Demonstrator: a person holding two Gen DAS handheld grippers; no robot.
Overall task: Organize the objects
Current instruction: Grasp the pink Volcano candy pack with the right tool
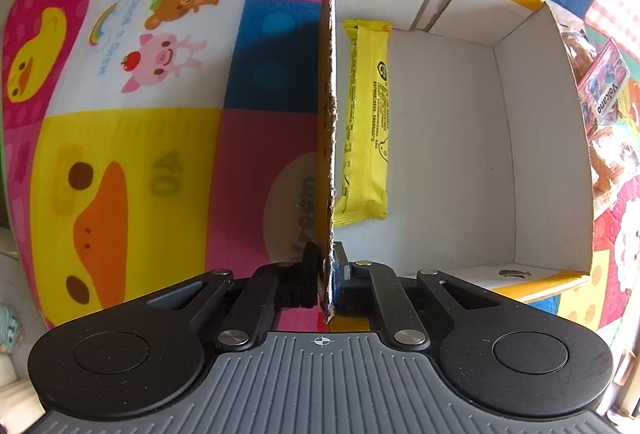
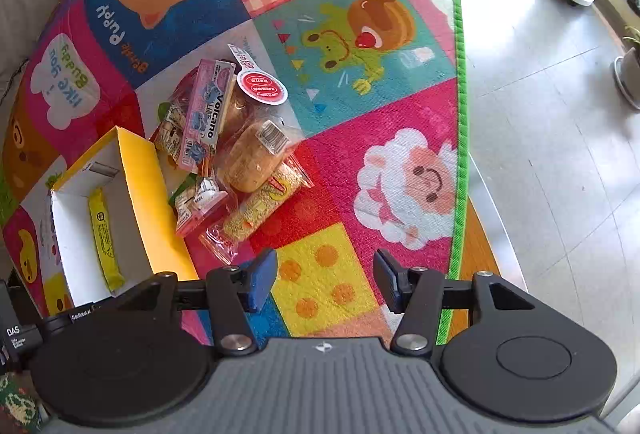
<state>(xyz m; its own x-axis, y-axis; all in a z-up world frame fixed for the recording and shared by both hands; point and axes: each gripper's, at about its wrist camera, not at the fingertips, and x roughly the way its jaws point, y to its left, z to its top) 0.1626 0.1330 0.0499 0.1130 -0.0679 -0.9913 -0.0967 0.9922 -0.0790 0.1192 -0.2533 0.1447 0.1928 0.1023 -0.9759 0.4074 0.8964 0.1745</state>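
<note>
While jaws pinch corrugated box wall (image 1: 329,114), glossy yellow wrapper (image 1: 366,122) inside

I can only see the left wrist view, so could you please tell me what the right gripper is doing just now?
Observer: The right gripper is open and empty, above the play mat.
Operator: What lies in the snack pile beside the box?
Observer: A wrapped bun, a pink Volcano pack and several smaller packets.
Operator: Does the pile touch the box?
Observer: Yes, packets rest against the yellow box, whose wall the left gripper pinches.
</note>
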